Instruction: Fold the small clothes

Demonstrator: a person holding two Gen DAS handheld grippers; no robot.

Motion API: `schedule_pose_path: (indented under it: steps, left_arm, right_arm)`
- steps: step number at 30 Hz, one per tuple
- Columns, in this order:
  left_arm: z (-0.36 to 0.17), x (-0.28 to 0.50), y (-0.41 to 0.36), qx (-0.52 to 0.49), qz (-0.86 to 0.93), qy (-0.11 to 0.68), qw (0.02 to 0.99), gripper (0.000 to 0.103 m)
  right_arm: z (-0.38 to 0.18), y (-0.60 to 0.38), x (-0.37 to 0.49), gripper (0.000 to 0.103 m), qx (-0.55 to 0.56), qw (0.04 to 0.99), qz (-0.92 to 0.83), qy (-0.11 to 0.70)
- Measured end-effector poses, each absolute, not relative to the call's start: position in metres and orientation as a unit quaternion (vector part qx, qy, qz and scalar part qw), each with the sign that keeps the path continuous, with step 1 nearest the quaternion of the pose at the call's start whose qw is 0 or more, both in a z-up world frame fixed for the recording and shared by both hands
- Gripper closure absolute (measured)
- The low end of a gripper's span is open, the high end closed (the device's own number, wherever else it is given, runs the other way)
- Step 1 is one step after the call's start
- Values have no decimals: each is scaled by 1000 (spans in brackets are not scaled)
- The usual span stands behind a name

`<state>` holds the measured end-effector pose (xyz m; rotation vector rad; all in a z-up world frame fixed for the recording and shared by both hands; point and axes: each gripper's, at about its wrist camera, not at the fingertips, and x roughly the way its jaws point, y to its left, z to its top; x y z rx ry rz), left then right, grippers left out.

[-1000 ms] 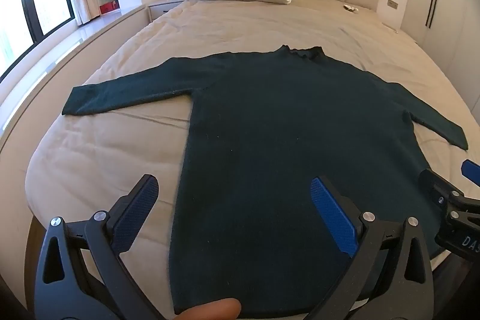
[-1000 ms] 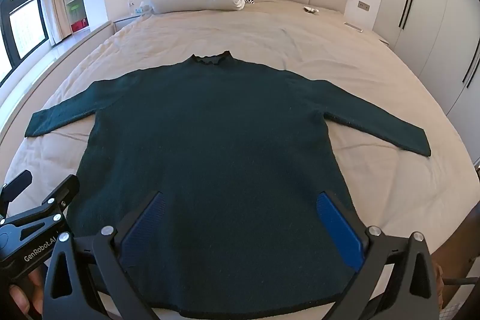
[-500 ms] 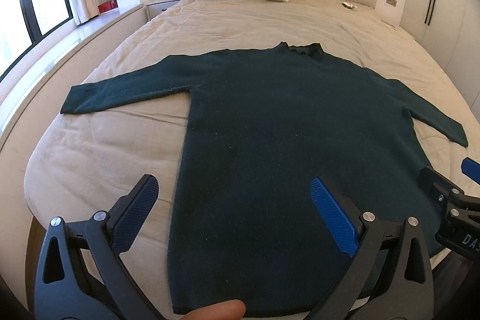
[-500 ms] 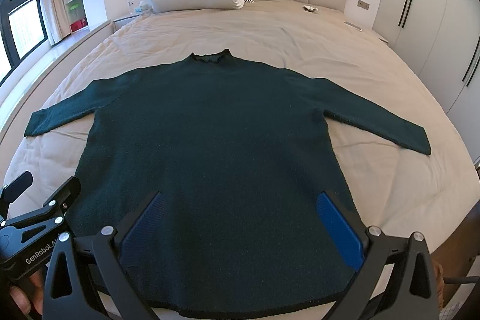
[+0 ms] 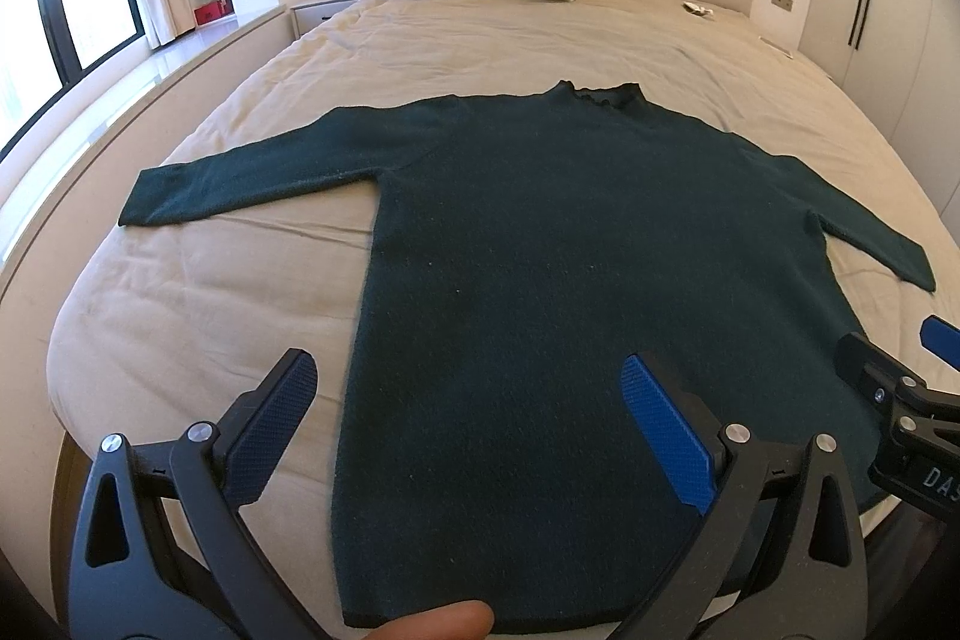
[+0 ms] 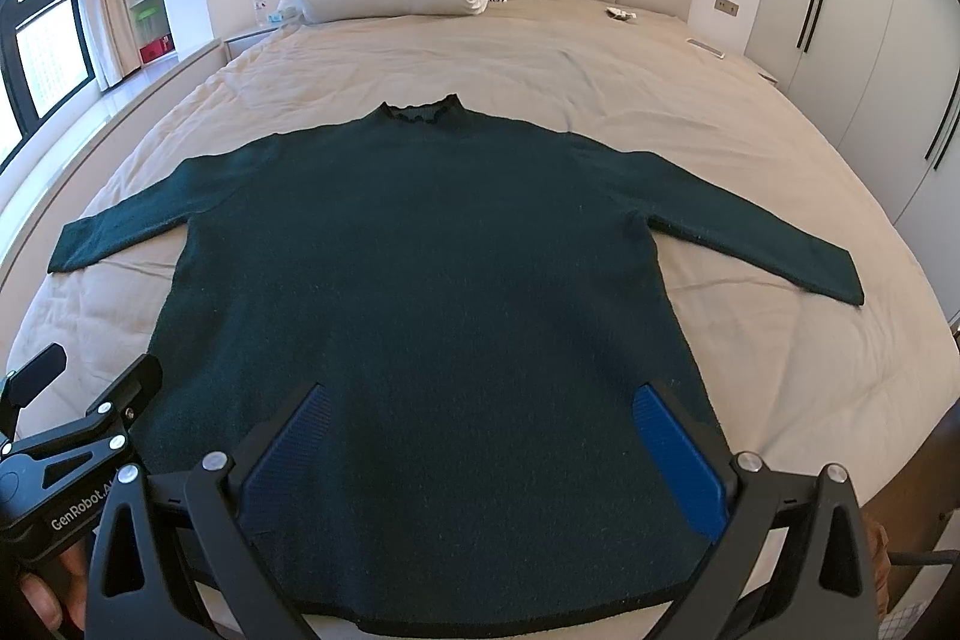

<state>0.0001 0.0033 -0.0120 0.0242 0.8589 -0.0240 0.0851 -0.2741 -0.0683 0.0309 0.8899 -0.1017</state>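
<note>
Now we are hovering both tongs, left (image 5: 465,418) and right (image 6: 483,451), spread wide and grasping nothing, over the sweater (image 6: 420,292) lying flat on the bed (image 6: 600,58).

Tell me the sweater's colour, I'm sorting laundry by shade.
Dark green sweater, plain, no pattern; clearest in the right wrist view.

Two bits of white lettering can be read, both on the black plastic gripper bodies. In the right wrist view, the left gripper (image 6: 33,385) carries "GenRobot.A" along its body, the rest cut off behind the other frame. In the left wrist view, the right gripper (image 5: 894,355) shows "DAS" on a small plate at the picture's edge.
</note>
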Motion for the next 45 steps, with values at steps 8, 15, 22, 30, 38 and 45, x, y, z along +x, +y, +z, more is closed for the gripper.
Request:
schedule_pose_path:
  steps: [8,15,22,30,38,45]
  left_arm:
    - [-12,0,3,12,-11,417,909,0]
    - [-13,0,3,12,-12,417,909,0]
    - [-15,0,2,12,-14,420,908,0]
    - [-16,1,2,12,-14,420,907,0]
    - [-16,1,2,12,-14,420,907,0]
    - [-18,0,2,11,-16,423,906,0]
  right_arm:
    - [-72,-273,84,0,21,901,-49,431]
    - [-73,-272,84,0,23,900,-48,433]
    - [-74,-272,84,0,24,900,-47,433]
    - [-73,-273,84,0,24,900,-47,433]
    - [-74,-270,84,0,25,900,-47,434]
    - [-75,-269,83,0,27,899,-47,434]
